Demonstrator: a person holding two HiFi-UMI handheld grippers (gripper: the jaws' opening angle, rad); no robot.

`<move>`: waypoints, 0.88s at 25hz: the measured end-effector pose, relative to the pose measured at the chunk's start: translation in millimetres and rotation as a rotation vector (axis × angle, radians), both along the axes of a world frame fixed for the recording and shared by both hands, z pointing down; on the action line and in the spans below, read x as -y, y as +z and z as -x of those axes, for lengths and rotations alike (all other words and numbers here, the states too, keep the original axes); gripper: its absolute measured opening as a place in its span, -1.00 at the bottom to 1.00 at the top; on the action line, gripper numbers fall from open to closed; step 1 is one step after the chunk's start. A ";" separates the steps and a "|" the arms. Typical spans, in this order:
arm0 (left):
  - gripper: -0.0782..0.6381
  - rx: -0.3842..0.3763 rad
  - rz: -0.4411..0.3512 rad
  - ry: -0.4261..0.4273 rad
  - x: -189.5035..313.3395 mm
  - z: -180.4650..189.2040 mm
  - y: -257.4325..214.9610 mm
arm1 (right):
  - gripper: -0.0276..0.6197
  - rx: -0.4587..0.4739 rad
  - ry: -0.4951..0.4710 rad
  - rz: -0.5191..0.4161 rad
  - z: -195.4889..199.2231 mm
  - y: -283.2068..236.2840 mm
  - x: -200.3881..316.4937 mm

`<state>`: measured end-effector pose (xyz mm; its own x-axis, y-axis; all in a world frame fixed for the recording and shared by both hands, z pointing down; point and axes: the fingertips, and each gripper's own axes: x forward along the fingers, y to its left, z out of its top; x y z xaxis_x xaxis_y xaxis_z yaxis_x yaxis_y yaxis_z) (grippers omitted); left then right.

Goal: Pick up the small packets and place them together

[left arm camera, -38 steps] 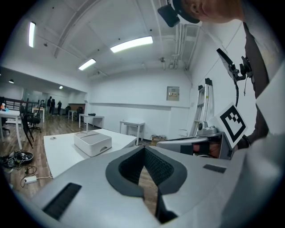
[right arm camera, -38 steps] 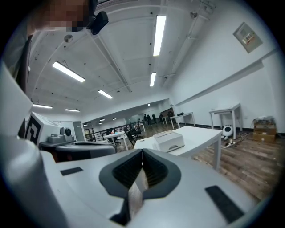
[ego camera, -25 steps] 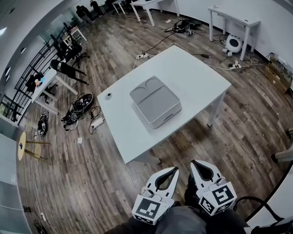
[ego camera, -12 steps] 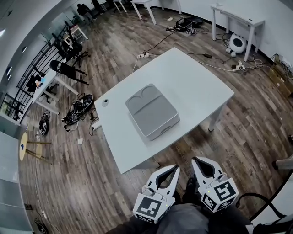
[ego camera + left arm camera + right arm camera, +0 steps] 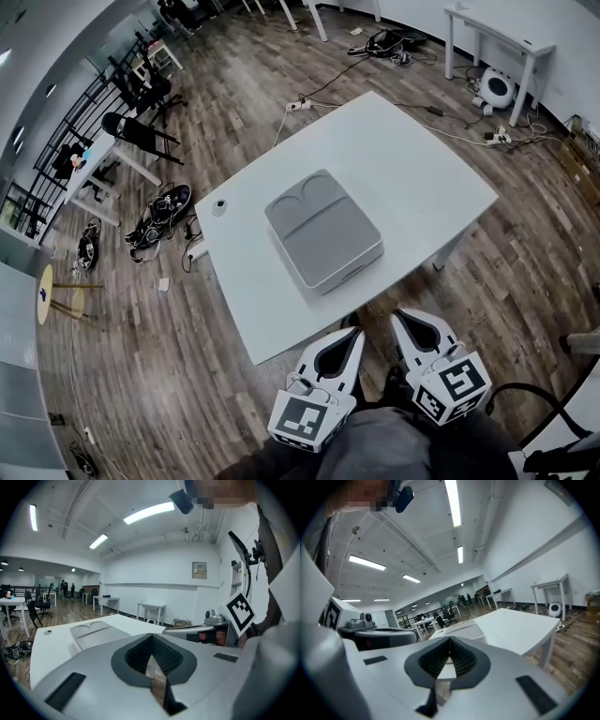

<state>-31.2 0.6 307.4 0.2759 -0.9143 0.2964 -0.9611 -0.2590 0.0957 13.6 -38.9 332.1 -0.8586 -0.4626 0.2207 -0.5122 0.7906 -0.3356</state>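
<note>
A white worktop (image 5: 412, 169) stands on a wood-plank floor (image 5: 141, 375), seen steeply from above in the head view. Near its middle sits a grey box (image 5: 323, 230), low and rectangular, with rounded corners and a moulded top that has two rounded lobes at its far end. A small round object (image 5: 220, 207) lies close to the worktop's left edge, well apart from the box. The small packets cannot be made out in any view; they may be too small to see from here.

The left tool (image 5: 355, 331) and the right tool (image 5: 397, 315) are held side by side low in the head view, over the floor just short of the worktop's near corner, both pointing toward it. Each tool's own view shows its jaws brought together at the tips with nothing between them, only floor and worktop showing through the gap behind.

A tangle of cables (image 5: 164, 220) lies on the floor to the worktop's left.
</note>
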 end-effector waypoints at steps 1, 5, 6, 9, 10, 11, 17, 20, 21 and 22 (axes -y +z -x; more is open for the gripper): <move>-0.78 0.000 0.002 0.005 5.0 6.7 3.7 | -0.90 0.002 0.003 0.000 7.0 3.6 4.6; -0.78 0.011 0.011 0.031 24.3 32.9 11.8 | -0.90 0.017 0.025 0.024 33.1 18.0 20.6; -0.78 0.015 0.013 0.033 29.0 40.2 12.4 | -0.90 0.018 0.028 0.033 39.5 21.2 24.5; -0.78 0.024 0.022 0.032 42.5 59.3 15.6 | -0.90 0.012 0.028 0.057 55.0 29.6 35.4; -0.78 0.026 0.027 0.030 46.8 65.2 16.7 | -0.90 0.010 0.031 0.063 57.9 31.6 39.1; -0.78 0.029 0.031 0.027 51.4 71.6 17.3 | -0.90 0.009 0.038 0.068 60.4 33.0 43.4; -0.78 0.065 0.039 0.024 86.2 105.4 10.6 | -0.90 0.006 0.063 0.089 75.7 32.5 68.3; -0.78 0.069 0.042 0.012 105.0 120.9 9.8 | -0.90 -0.004 0.063 0.107 81.0 39.3 76.4; -0.78 0.075 0.043 0.012 111.3 125.9 9.6 | -0.90 -0.008 0.060 0.115 82.3 41.7 78.4; -0.78 0.085 0.048 0.016 117.6 131.0 9.5 | -0.90 -0.011 0.055 0.122 83.2 43.6 79.9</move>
<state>-162.2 -117.0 316.9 0.2624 -0.8941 0.3629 -0.9621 -0.2716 0.0265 -69.6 -118.8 375.7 -0.8299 -0.4777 0.2881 -0.5578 0.7148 -0.4218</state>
